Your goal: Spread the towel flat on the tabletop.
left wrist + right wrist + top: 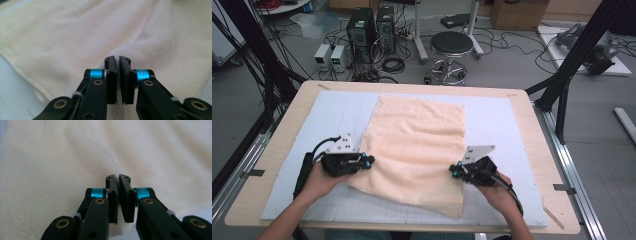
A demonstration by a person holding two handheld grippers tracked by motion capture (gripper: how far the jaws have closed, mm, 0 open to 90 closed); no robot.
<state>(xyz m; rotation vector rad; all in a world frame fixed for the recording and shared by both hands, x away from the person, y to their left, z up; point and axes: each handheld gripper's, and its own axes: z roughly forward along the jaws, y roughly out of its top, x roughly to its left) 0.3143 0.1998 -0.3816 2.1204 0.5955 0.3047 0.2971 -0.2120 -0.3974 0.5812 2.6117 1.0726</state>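
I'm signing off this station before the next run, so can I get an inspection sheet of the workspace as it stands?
Surface: wooden table under a pale gridded mat.
Job's things: cream towel spread on the mat, skewed, near edge rumpled.
Clutter: nothing seen on the table.
Grippers: left gripper at the towel's left edge, right gripper at its right edge; both shut, cloth bunched at the tips, though no cloth is visible between the jaws.
Cables: black cable trailing along the left forearm; loose cables on the floor.
Surroundings: stool, computer towers, cardboard boxes.
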